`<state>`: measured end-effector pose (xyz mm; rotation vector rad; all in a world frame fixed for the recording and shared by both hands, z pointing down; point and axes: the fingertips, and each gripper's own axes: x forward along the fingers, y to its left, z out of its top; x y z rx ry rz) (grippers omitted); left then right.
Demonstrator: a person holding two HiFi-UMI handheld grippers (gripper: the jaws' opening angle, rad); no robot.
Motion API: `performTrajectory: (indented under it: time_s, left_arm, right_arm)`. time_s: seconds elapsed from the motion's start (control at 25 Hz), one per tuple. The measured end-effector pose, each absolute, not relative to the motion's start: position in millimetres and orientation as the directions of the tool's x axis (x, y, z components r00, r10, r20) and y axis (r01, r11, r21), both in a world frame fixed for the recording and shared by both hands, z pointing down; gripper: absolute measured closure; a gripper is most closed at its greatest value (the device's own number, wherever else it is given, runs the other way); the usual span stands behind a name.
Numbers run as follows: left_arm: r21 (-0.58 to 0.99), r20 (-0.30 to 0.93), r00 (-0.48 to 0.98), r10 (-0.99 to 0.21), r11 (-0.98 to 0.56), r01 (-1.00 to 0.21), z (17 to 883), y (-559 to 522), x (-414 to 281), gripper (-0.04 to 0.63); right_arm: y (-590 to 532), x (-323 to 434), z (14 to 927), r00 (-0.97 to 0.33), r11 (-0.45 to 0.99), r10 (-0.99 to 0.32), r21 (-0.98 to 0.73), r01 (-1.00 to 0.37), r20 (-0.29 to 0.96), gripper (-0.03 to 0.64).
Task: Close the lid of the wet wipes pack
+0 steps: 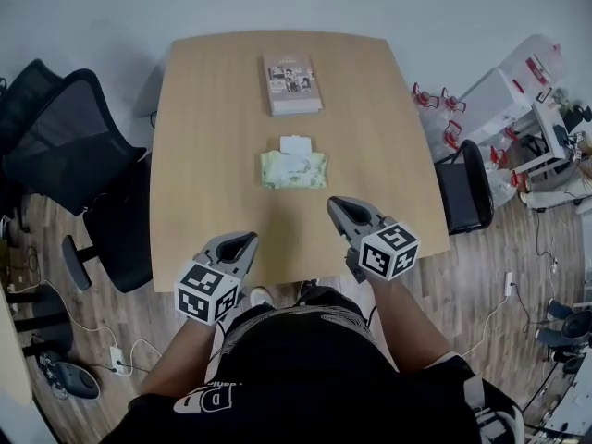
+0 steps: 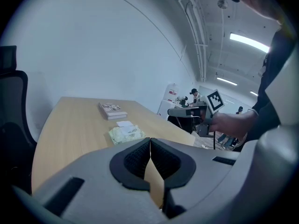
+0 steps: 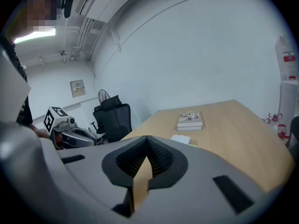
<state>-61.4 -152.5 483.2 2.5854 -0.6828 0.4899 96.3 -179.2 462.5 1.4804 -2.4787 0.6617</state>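
Right tongs (image 3: 146,140) together (book (image 3: 189,120) beyond)

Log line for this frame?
phase: pre-contact | pale green wet wipes pack: white lid open | left gripper: shut, empty | right gripper: shut, empty | both short of pack

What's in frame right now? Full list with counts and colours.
table: 1, light wood, centre
book: 1, pinkish cover, lying flat at the table's far end
wet wipes pack: 1, pale green, mid-table, nearer than the book
lid: 1, white, flipped open at the pack's far side
office chairs: at least 2, black, left of the table
side chair: 1, black, right of the table
equipment: white with red parts, far right, count unclear
left claw: 1, grey, shut, empty, near table edge
right claw: 1, grey, shut, empty, near table edge
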Motion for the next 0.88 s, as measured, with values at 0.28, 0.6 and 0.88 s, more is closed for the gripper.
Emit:
performTrajectory:
  time_s: [0.28,0.6,0.88]
  left_arm:
    - [0.298,0.45,0.751,-0.484,-0.711,-0.637,488.1,-189.9,-58.8,0.575]
    - [0.337,0.516,0.698,-0.496,-0.632,-0.698,511.1,-196.1,-50.5,0.575]
    - [0.343,0.548,0.663,-0.51,-0.586,-0.734,521.1,-201.1,-41.9,0.575]
  right_arm:
    - [-242.8,126.5,483.8,-0.51,0.437,-0.753,-0.264,-0.86,0.416,0.612]
    - [-314.6,146.5,534.3,-0.526,0.467,-0.689,-0.25,-0.848,0.498,0.611]
    - [-360.1,150.3,583.8,-0.538,0.48,-0.625,-0.266,-0.836,0.566,0.6]
